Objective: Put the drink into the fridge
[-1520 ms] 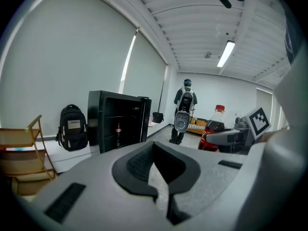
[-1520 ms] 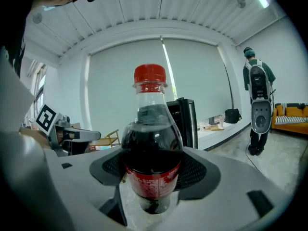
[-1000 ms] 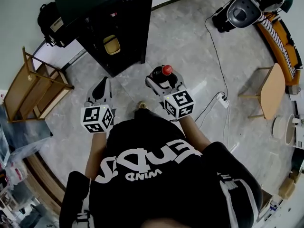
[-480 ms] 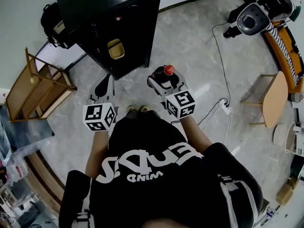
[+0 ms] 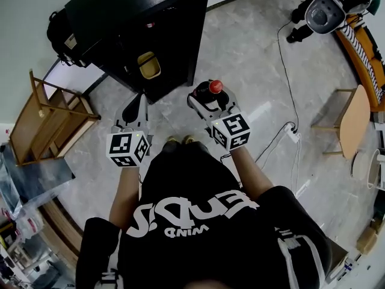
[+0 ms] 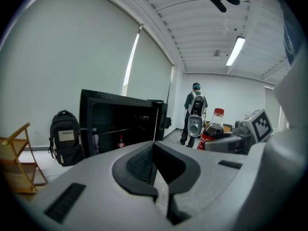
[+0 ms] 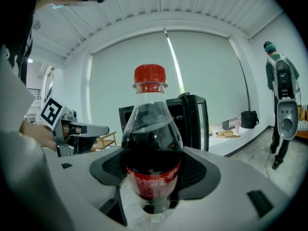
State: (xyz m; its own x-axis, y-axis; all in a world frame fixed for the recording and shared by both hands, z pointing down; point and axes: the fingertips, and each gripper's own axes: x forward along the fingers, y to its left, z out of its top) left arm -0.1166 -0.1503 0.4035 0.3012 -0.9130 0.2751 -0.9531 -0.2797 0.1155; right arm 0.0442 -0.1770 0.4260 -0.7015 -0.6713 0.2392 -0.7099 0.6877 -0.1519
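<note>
Now mid-carry. Near: drink [image 7: 151, 143] clamped upright in right tool [image 5: 207, 98], red cap up; left tool [image 6: 156, 165] closed together, nothing held. Far left: black fridge [image 5: 132, 23], door open. Next, likely: step closer, aim for free shelf, set down, release.

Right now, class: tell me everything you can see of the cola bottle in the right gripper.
The cola bottle is clear plastic with a red screw cap, a red printed label round its middle and dark drink up to the shoulder. It stands upright, cap on, clamped at label height between the dark ribbed fingers of the right gripper. Nothing else touches it. It is held above the floor in front of the open black fridge, not yet inside.
</note>
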